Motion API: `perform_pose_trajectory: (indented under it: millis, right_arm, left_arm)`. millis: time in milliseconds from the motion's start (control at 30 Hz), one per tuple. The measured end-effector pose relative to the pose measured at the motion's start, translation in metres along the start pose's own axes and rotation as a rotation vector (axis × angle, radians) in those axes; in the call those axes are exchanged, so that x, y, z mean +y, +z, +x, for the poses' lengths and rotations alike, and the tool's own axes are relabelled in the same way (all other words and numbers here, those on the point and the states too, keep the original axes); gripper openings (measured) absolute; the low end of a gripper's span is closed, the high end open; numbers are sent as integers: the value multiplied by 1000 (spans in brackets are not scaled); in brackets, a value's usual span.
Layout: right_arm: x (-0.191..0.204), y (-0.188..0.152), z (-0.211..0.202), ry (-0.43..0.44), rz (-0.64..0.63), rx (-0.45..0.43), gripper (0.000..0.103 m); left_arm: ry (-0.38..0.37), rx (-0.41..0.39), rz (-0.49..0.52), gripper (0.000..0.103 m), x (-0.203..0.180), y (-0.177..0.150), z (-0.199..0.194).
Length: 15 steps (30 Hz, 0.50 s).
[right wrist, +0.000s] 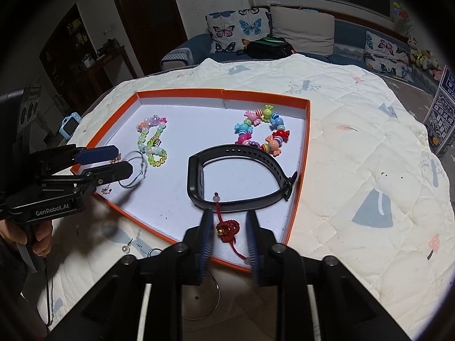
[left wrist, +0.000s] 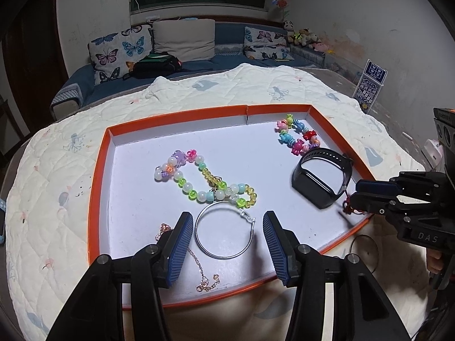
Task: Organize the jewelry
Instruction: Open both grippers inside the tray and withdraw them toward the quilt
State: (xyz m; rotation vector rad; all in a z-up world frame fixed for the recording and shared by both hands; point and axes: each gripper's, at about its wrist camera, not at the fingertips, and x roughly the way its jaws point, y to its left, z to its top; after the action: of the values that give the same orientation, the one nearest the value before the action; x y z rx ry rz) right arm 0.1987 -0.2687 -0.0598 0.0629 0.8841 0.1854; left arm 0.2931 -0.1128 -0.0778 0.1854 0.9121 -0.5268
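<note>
An orange-rimmed white tray (left wrist: 99, 153) (right wrist: 305, 147) lies on a quilt. In it are a pastel bead bracelet (left wrist: 199, 179) (right wrist: 152, 142), a candy bead bracelet (left wrist: 297, 137) (right wrist: 260, 130), a black smart band (left wrist: 322, 177) (right wrist: 241, 176), a silver hoop (left wrist: 224, 230) (right wrist: 133, 170) and a rose-gold chain (left wrist: 199, 270). My left gripper (left wrist: 224, 226) (right wrist: 121, 159) is open, its fingers either side of the hoop. My right gripper (right wrist: 229, 221) (left wrist: 354, 194) is partly open around a red knotted cord (right wrist: 227, 228) lying at the tray's near edge.
Outside the tray's near edge lie a second silver hoop (right wrist: 204, 298) (left wrist: 364, 251), a pearl earring (right wrist: 126, 247) and a small ring (right wrist: 155, 253). A blue kids' watch (right wrist: 69, 125) sits at the quilt's left edge. A sofa with cushions stands behind.
</note>
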Motion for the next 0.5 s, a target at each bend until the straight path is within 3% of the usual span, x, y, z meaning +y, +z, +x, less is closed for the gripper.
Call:
perform_pose_trajectory:
  millis: [67,500]
  right_arm:
    - [0,0,-2,-2,2,-6,39]
    - [16,-17,-28,-2,-45,-29,49]
  left_arm:
    - [6,0,0,55,0,0,-1]
    - [52,-48,-21,57,3,-16,-58]
